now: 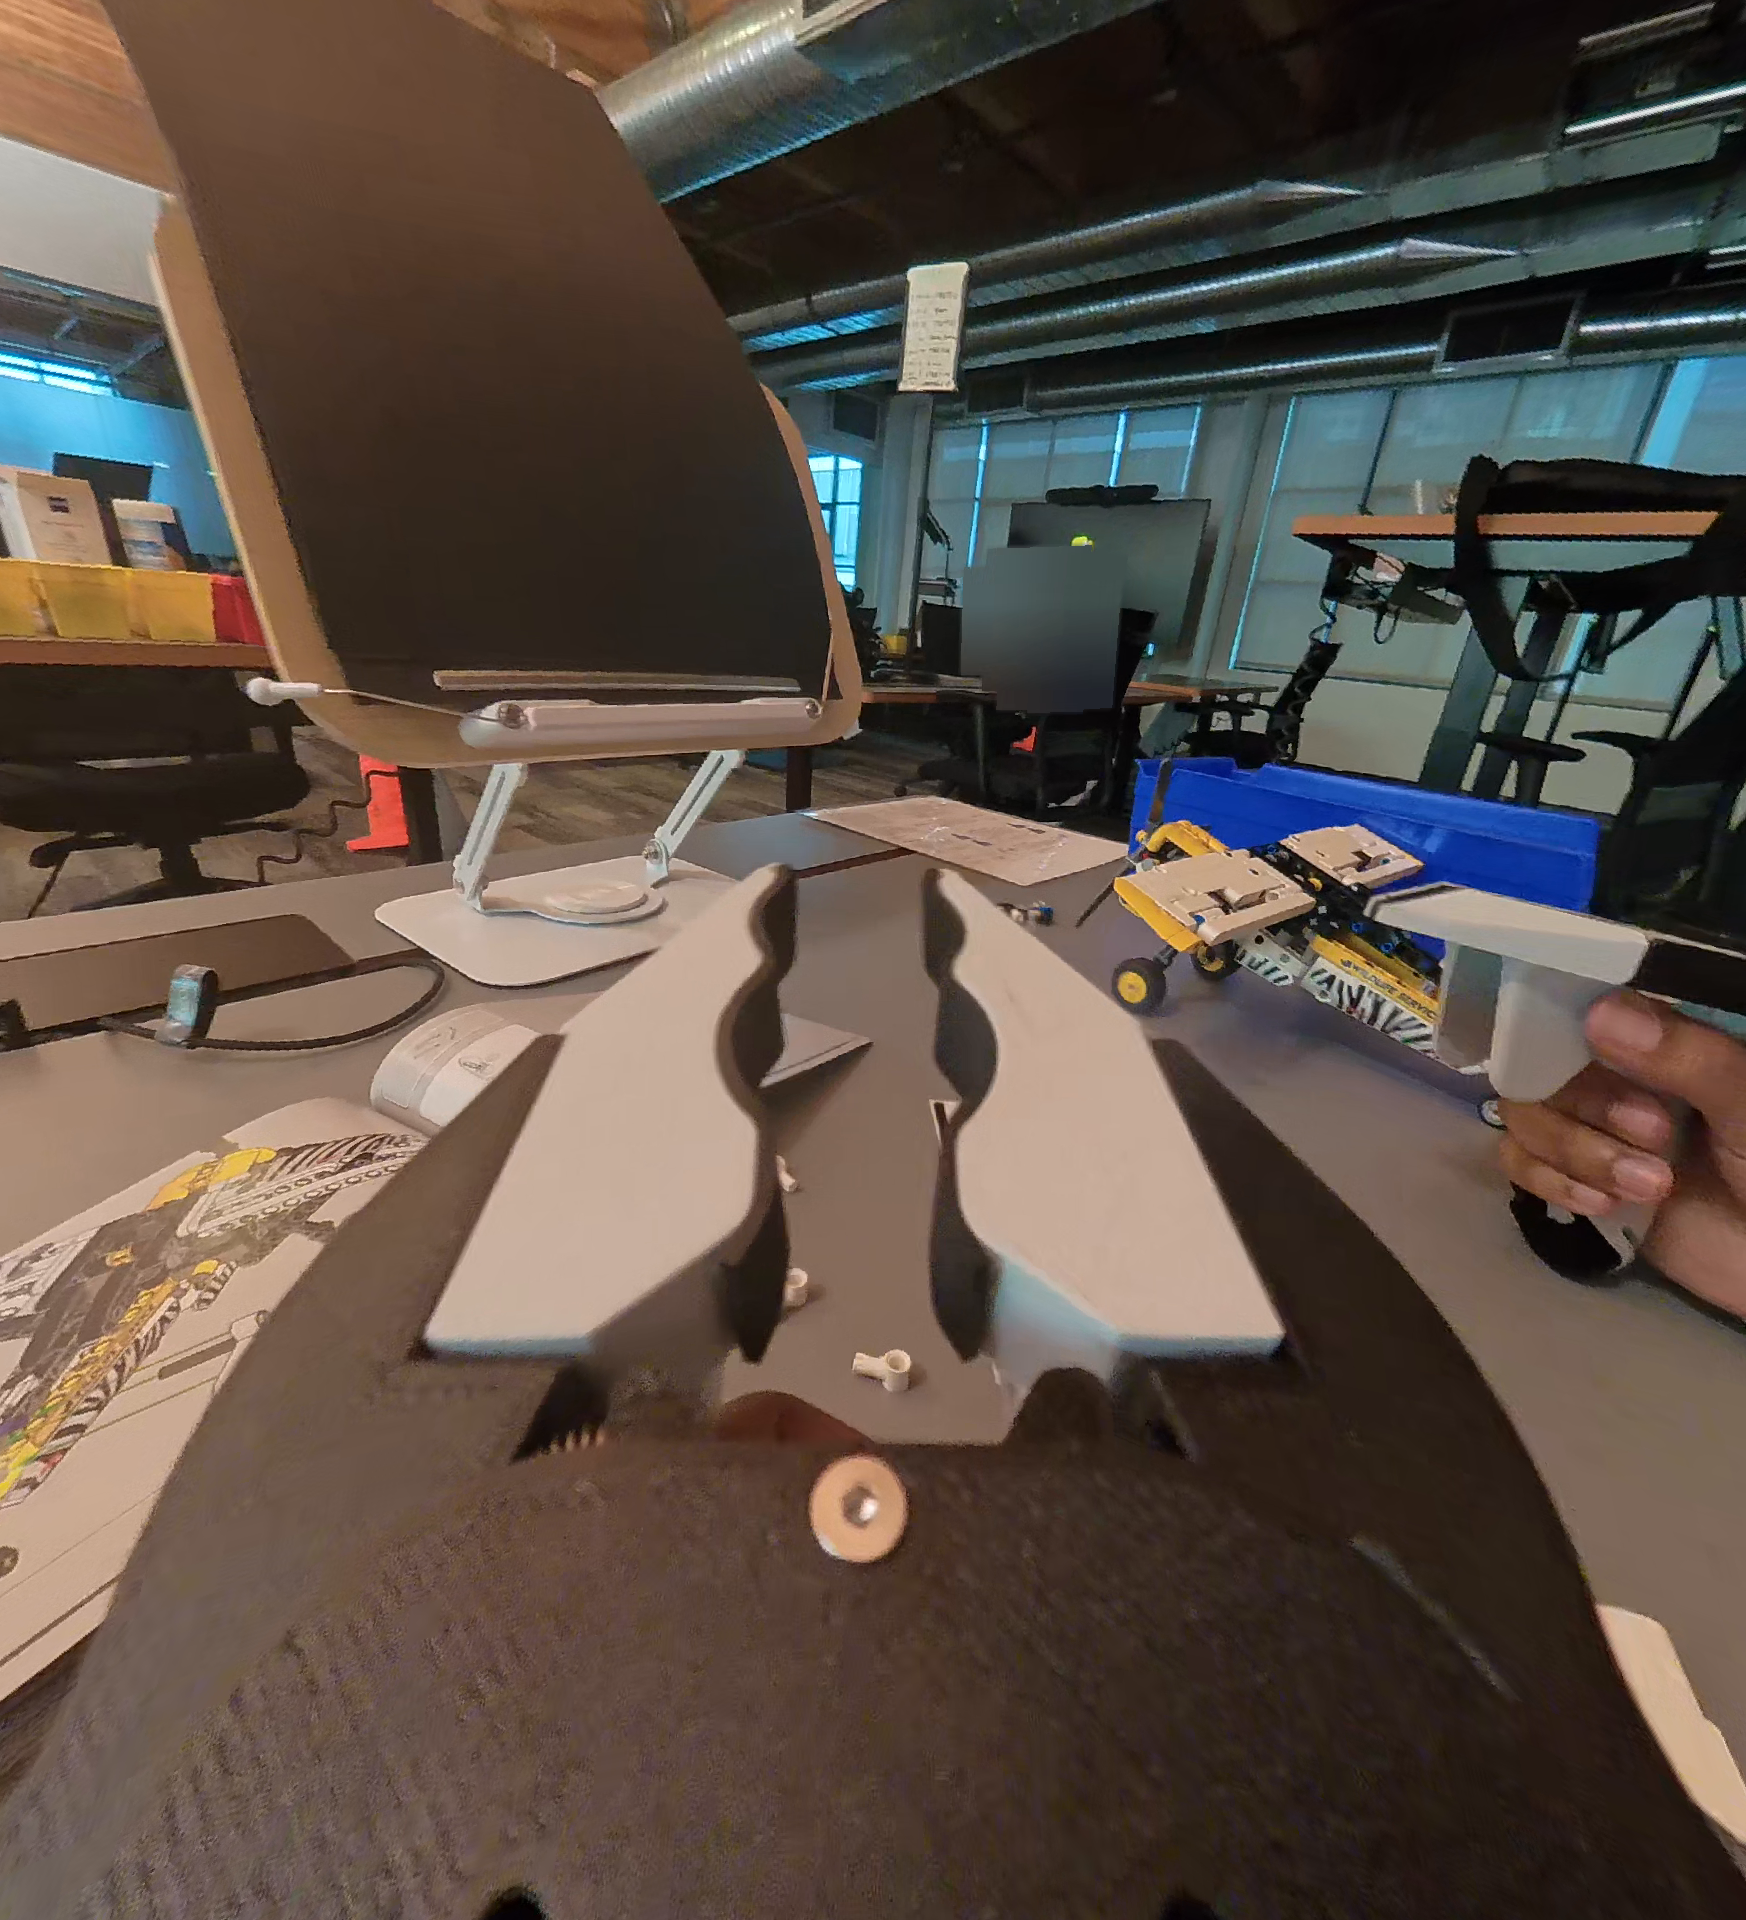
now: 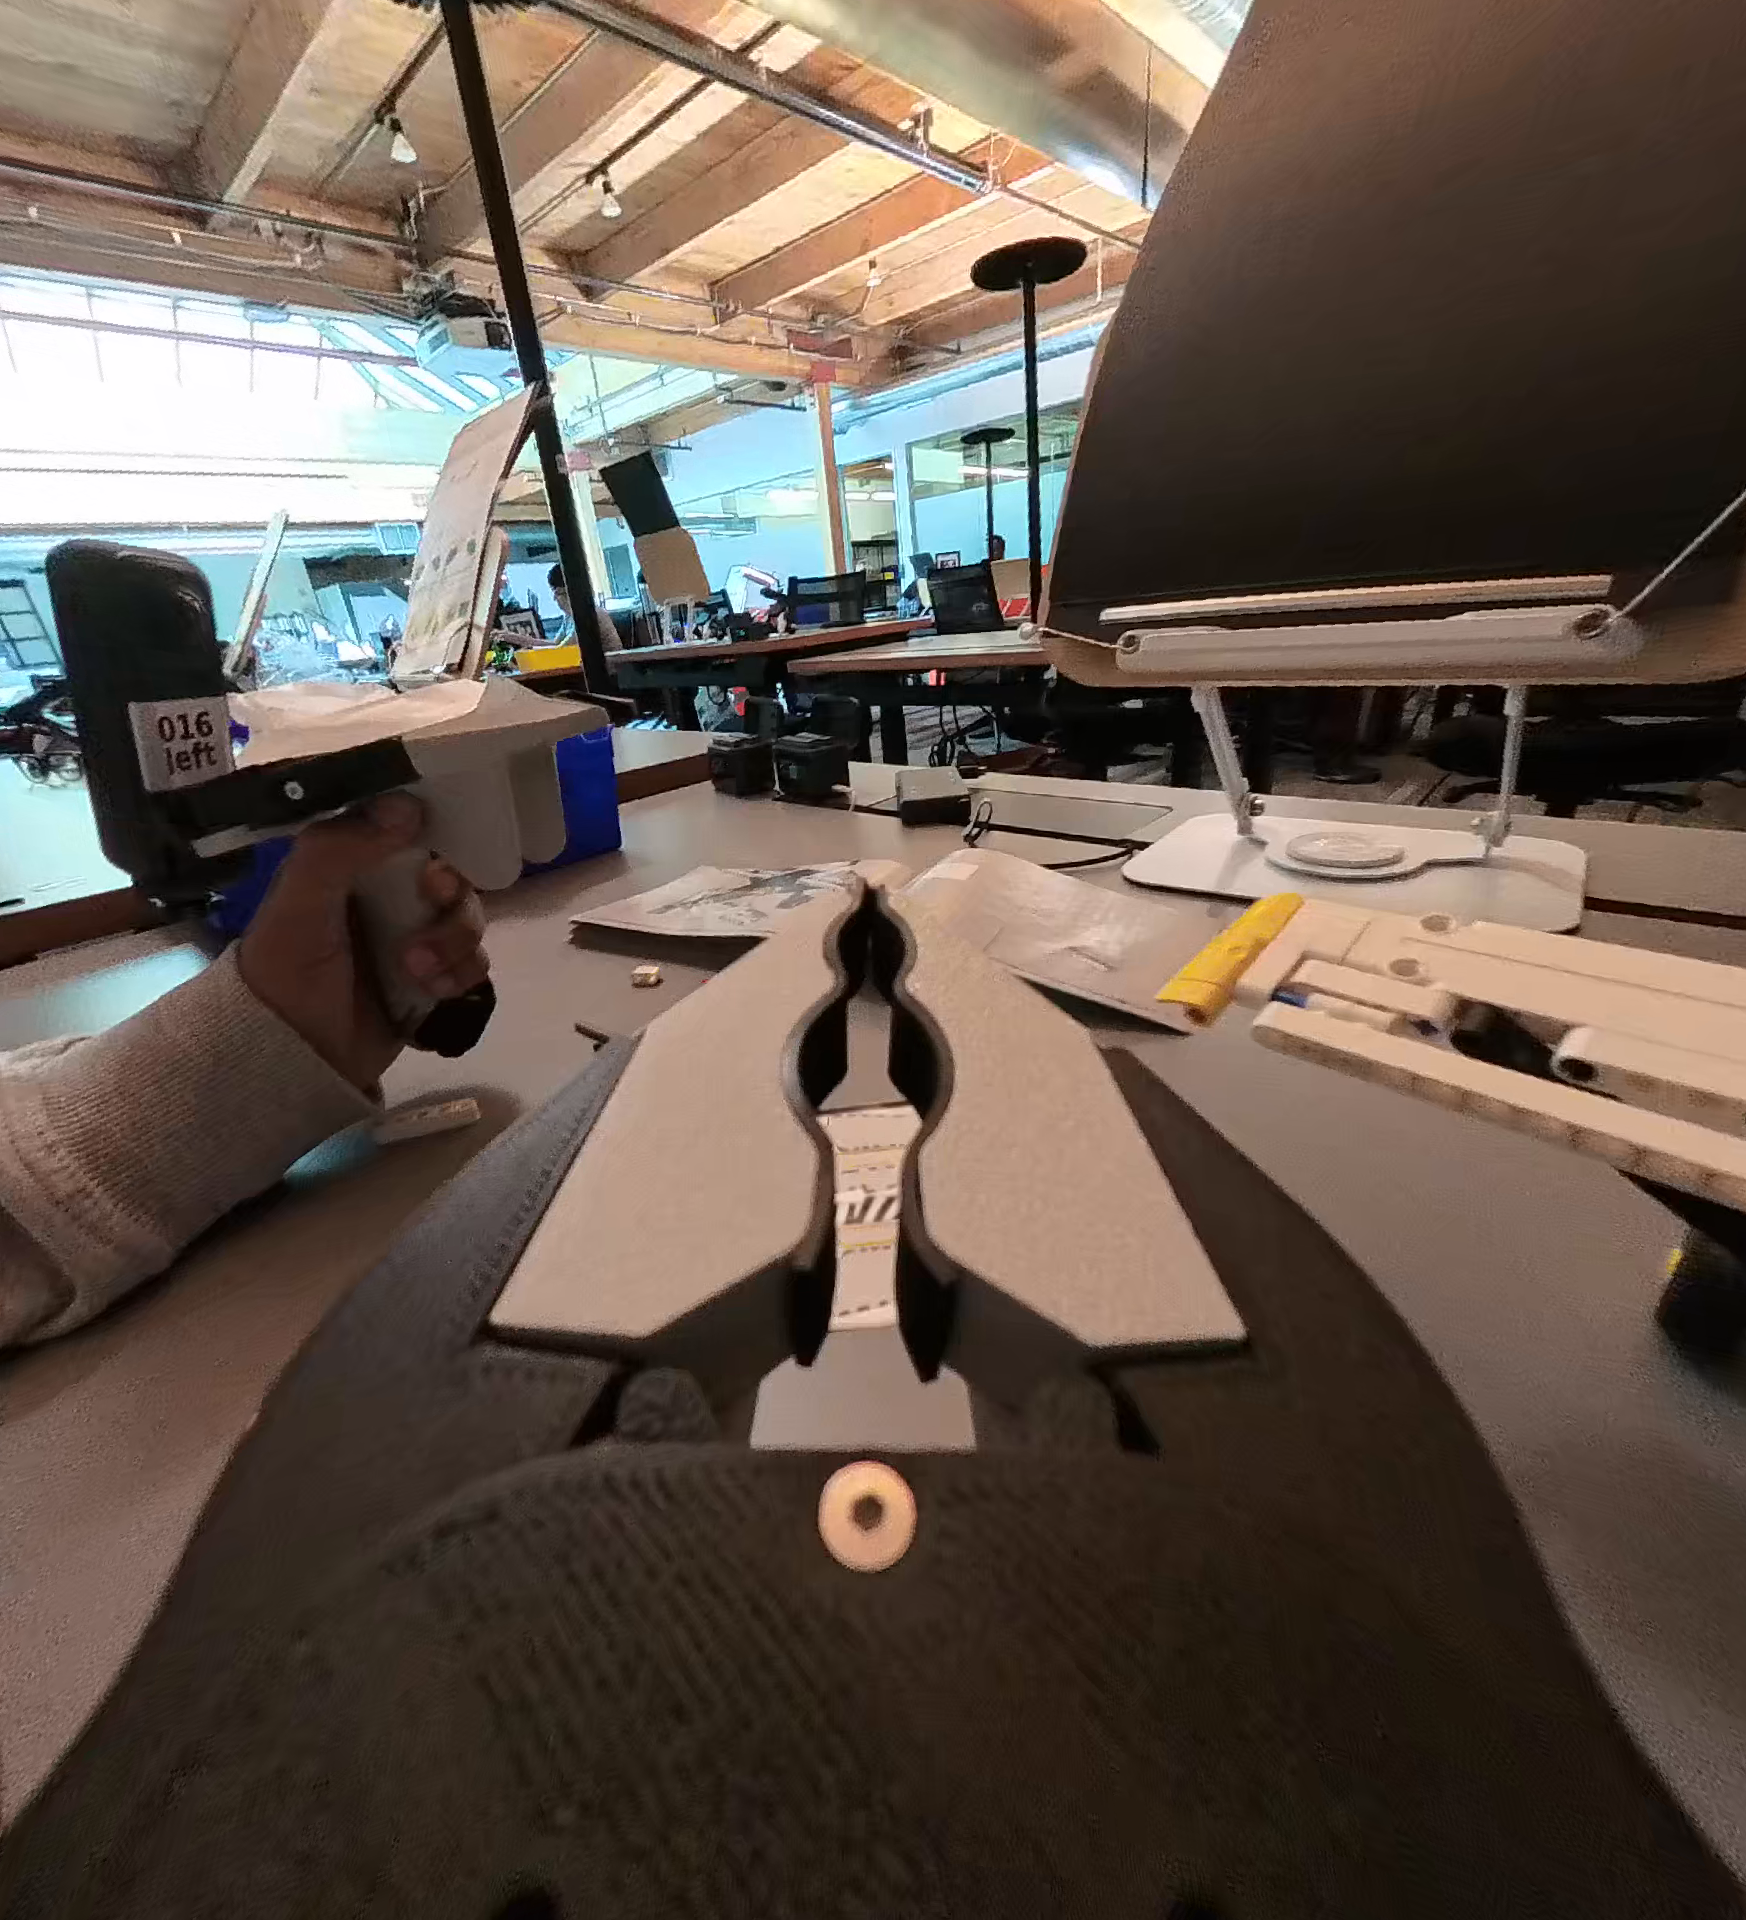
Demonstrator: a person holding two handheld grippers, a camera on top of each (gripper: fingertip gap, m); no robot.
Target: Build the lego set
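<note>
Between my left gripper's (image 1: 856,894) parted, empty jaws lie three small white connector pins (image 1: 882,1368) on the grey table (image 1: 1368,1247). My right gripper (image 2: 874,914) has its tips nearly touching; a striped printed piece (image 2: 864,1216) shows in the gap farther back, though I cannot tell whether it is pinched or merely lies underneath.

The half-built yellow and white lego plane (image 1: 1274,925) stands on its wheels at two o'clock in the left view, just before a blue bin (image 1: 1368,821); in the right view its wing (image 2: 1534,1029) hangs close at three o'clock. I judge that wing the chief hazard: a careless swing of the right gripper could clip it and roll or break the model. The pins are tiny and round, so a clumsy pinch may flick them off.

An open instruction booklet (image 1: 121,1278) lies at eight o'clock, a dark board on a stand (image 1: 557,914) at twelve. Around us is an open office with desks, chairs and timber beams.
</note>
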